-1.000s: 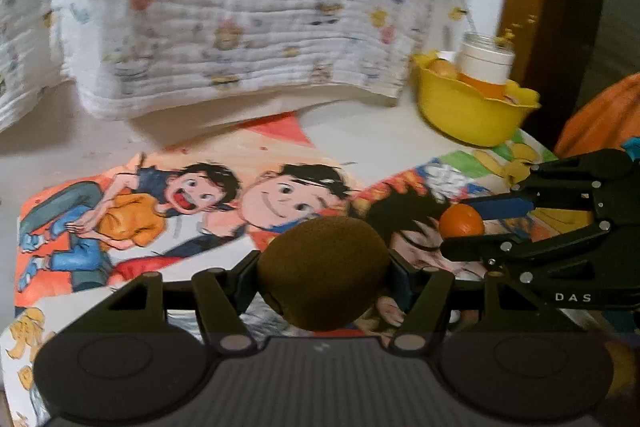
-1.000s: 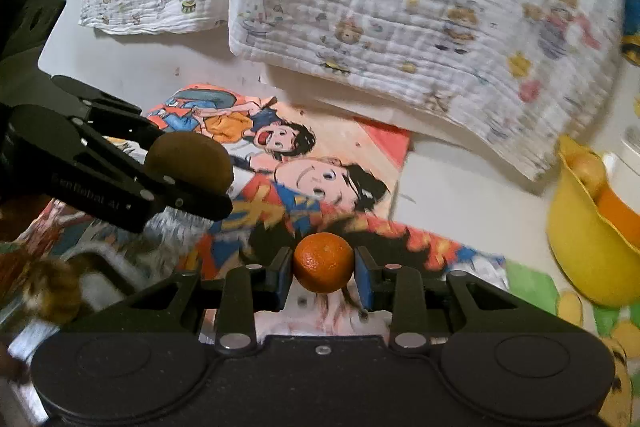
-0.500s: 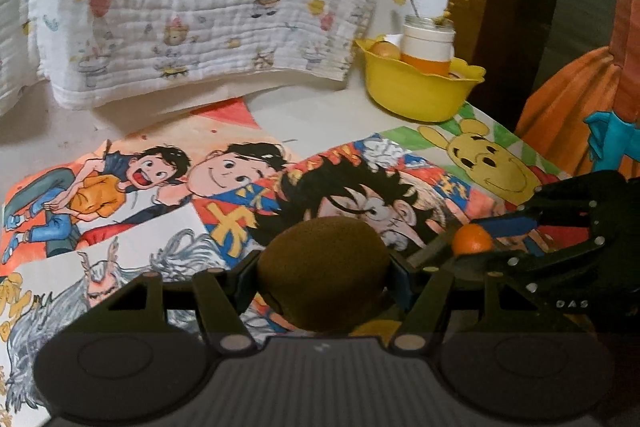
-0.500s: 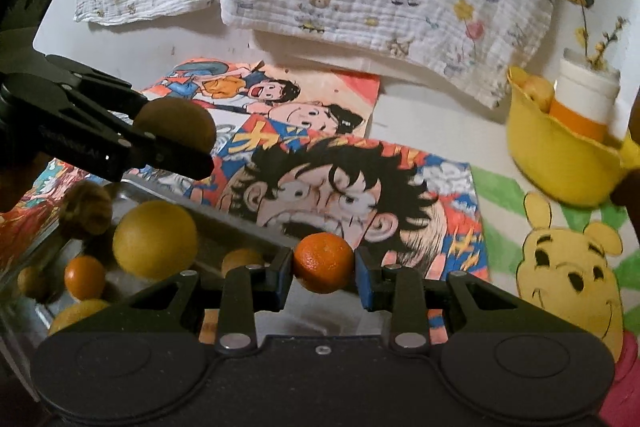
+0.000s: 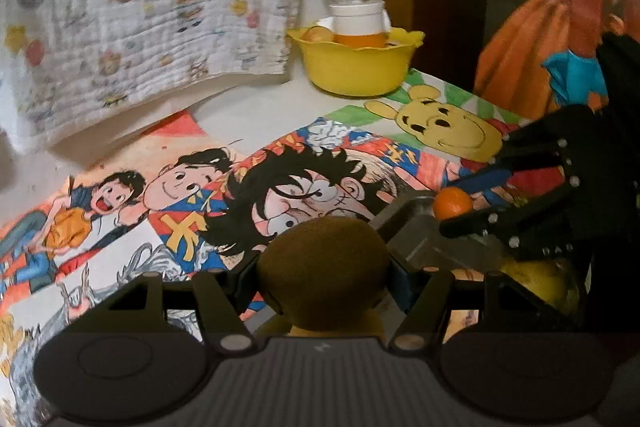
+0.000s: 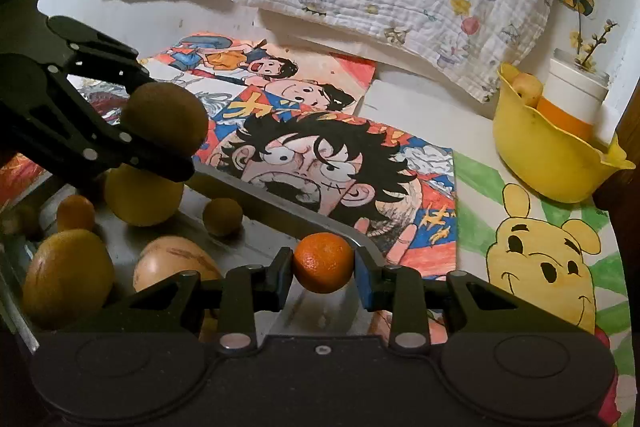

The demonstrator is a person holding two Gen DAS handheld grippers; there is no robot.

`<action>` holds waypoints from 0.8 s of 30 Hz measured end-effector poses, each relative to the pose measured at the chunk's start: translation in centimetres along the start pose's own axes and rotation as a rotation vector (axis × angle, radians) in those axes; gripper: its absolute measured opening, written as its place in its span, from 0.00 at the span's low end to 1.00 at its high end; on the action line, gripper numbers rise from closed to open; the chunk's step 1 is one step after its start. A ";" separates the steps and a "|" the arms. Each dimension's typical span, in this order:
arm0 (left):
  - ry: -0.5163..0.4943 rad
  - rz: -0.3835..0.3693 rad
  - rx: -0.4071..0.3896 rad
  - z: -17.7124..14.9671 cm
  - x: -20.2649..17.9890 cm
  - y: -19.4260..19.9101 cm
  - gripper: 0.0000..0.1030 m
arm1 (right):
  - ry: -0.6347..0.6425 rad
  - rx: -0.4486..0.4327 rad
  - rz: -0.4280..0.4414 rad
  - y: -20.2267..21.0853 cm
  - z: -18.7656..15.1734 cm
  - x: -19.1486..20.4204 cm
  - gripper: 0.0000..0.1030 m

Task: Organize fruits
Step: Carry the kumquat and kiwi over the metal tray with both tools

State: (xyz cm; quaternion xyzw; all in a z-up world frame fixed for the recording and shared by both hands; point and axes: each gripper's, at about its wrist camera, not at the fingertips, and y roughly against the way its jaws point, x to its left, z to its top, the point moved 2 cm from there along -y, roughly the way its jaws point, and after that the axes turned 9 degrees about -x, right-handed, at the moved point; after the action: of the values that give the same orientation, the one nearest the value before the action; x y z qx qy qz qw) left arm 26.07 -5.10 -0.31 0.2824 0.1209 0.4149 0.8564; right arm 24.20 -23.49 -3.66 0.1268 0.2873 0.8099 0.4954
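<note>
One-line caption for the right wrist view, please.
Right tongs grip a small orange above a metal tray of fruit, while left tongs hold a kiwi.

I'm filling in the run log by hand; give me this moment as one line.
left gripper: shut on kiwi | right gripper: shut on tangerine | both above metal tray of fruit | yellow bowl: beyond drawings

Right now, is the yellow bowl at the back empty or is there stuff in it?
Not empty. The yellow bowl holds a pale round fruit and a white-and-orange jar standing upright, with twigs poking out the top.
</note>
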 end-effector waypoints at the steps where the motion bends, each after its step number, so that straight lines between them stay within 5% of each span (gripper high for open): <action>1: -0.017 -0.003 0.001 0.0 -0.2 0.0 0.67 | 0.000 0.001 0.001 0.0 -0.1 -0.1 0.34; 24: -0.161 -0.093 0.075 1.1 -2.5 -4.2 0.67 | 0.064 -0.003 0.040 0.3 -0.3 -0.5 0.34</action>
State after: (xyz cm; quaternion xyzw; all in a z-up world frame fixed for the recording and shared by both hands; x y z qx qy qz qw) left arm 27.71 -9.57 -1.89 0.3409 0.0800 0.3458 0.8705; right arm 24.06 -24.16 -3.71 0.1059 0.2991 0.8236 0.4701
